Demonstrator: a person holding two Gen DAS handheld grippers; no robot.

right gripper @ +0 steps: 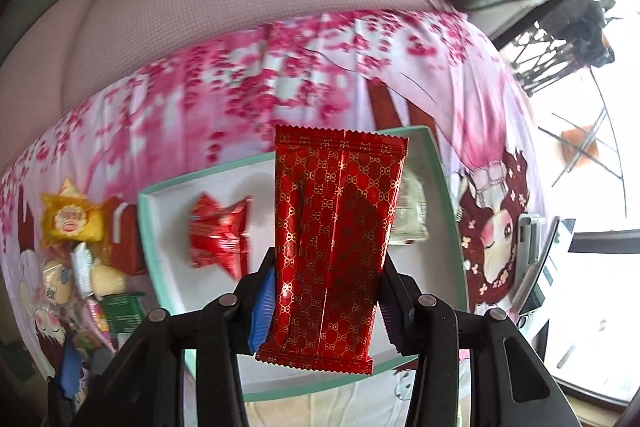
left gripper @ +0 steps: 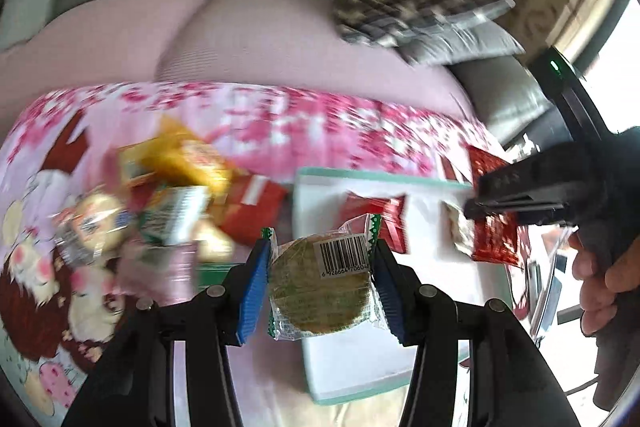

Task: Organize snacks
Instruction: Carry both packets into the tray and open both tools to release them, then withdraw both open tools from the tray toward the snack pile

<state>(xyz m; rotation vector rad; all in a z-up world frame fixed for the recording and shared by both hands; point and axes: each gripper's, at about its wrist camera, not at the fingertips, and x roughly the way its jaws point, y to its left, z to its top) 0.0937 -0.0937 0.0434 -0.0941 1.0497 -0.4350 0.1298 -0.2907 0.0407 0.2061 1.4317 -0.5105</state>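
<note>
Left gripper (left gripper: pixel 318 281): clenched on round biscuit packet (left gripper: pixel 320 293), centre low in frame, above white tray (left gripper: pixel 348 359). Judged light, brittle inside crinkly film; best taken across the disc's edges, gently

Right gripper (right gripper: pixel 326 293): grasping red patterned packet (right gripper: pixel 336 239), upright, centre frame, over the tray (right gripper: pixel 160 239). Judged light, glossy, slippery; held at its lower sides

Tray contents: small red packet (right gripper: pixel 220 235), pale packet (right gripper: pixel 410 213)

Loose snack pile (right gripper: pixel 80 247): left of tray, on floral cloth (right gripper: pixel 240 75)
</note>
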